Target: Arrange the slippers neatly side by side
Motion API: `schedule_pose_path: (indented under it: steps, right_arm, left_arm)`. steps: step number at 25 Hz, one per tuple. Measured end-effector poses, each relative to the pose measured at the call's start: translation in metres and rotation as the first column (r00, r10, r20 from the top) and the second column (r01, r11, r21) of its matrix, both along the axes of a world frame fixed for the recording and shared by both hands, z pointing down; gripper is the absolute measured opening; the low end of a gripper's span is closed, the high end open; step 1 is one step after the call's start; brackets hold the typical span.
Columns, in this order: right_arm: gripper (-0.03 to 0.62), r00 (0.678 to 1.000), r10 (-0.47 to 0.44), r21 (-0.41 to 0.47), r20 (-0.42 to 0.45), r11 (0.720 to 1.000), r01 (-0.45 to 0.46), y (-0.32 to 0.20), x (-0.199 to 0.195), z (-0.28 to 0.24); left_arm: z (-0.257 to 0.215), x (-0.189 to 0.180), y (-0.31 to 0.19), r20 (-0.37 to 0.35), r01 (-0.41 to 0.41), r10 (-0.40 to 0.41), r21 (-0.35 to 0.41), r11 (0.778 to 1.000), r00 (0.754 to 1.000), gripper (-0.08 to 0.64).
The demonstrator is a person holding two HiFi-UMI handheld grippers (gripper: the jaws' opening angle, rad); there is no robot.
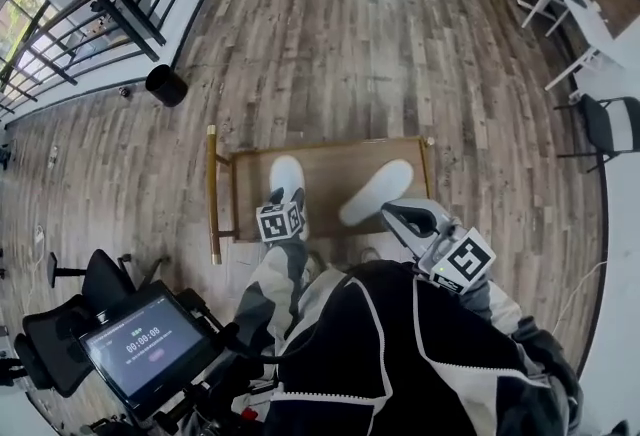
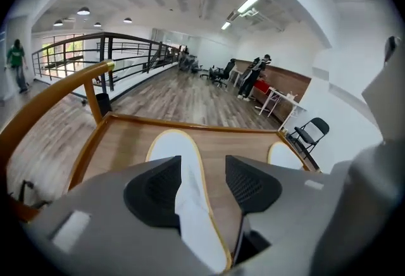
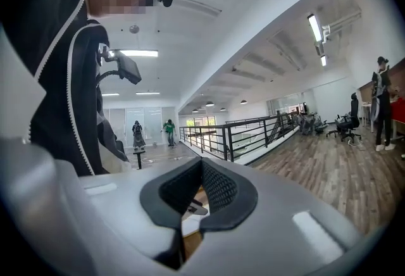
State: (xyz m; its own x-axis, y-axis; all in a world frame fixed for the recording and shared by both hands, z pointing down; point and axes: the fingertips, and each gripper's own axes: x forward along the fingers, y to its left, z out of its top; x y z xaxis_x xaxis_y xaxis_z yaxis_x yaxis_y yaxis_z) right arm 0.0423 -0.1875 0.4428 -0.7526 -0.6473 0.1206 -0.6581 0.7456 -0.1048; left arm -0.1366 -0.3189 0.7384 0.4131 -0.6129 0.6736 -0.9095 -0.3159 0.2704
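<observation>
Two white slippers with tan edging lie on a low wooden table with a raised rim. The left slipper points away from me; the right slipper lies slanted, toe to the far right. My left gripper is at the left slipper's heel. In the left gripper view, that slipper lies between the wide-apart jaws of the left gripper, and the other slipper shows at the right. My right gripper hangs near the slanted slipper's heel. In its own view the right gripper is shut and empty.
A black round bin stands on the plank floor beyond the table's left corner. A railing runs along the far left. A tablet and an office chair sit at my near left. A folding chair and white table stand at right.
</observation>
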Motion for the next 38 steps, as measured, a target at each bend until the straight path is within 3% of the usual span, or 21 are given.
schedule_pose_path:
  steps: [3, 8, 14, 15, 18, 22, 28, 33, 36, 38]
  right_arm:
    - [0.005, 0.999, 0.036, -0.017, -0.001, 0.999, -0.036, -0.003, 0.016, 0.008]
    - [0.005, 0.997, 0.080, -0.032, -0.007, 0.996, -0.081, 0.003, 0.031, 0.011]
    - [0.005, 0.993, 0.118, -0.046, -0.015, 0.992, -0.119, 0.009, 0.041, 0.015]
    - [0.005, 0.992, 0.121, -0.046, -0.018, 0.991, -0.122, 0.010, 0.042, 0.016]
    - [0.005, 0.991, 0.128, -0.046, -0.031, 0.991, -0.129, 0.017, 0.035, 0.018]
    - [0.005, 0.992, 0.123, -0.040, -0.040, 0.991, -0.125, 0.032, 0.020, 0.013]
    - [0.005, 0.997, 0.078, -0.038, -0.027, 0.996, -0.079, 0.025, 0.018, 0.011]
    - [0.005, 1.000, 0.019, -0.034, -0.010, 0.999, -0.019, 0.010, 0.008, 0.010]
    - [0.005, 0.999, -0.033, -0.037, -0.001, 0.999, 0.033, -0.007, -0.003, 0.021]
    - [0.005, 0.998, -0.065, -0.039, 0.011, 0.997, 0.065, -0.017, -0.011, 0.026]
  left_arm:
    - [0.025, 0.003, -0.019, 0.028, 0.033, -0.031, -0.055, 0.998, 0.999, 0.229]
    - [0.056, 0.004, -0.023, 0.114, 0.033, -0.016, -0.148, 0.988, 0.993, 0.238]
    - [0.068, 0.013, -0.021, 0.140, -0.013, 0.037, -0.174, 0.985, 0.989, 0.236]
    - [0.069, 0.014, -0.021, 0.140, -0.018, 0.043, -0.174, 0.985, 0.989, 0.220]
    - [0.069, 0.008, -0.017, 0.135, -0.029, 0.053, -0.172, 0.985, 0.989, 0.055]
    - [0.061, -0.001, -0.004, 0.103, -0.051, 0.067, -0.149, 0.988, 0.992, 0.032]
    - [0.040, 0.006, -0.003, 0.062, -0.075, 0.081, -0.082, 0.994, 0.995, 0.031]
    - [-0.008, 0.015, -0.001, -0.017, -0.111, 0.112, 0.046, 0.993, 0.994, 0.029]
    - [-0.041, 0.028, -0.005, -0.051, -0.145, 0.155, 0.155, 0.977, 0.987, 0.029]
    - [-0.072, 0.036, -0.003, -0.043, -0.175, 0.190, 0.241, 0.955, 0.981, 0.029]
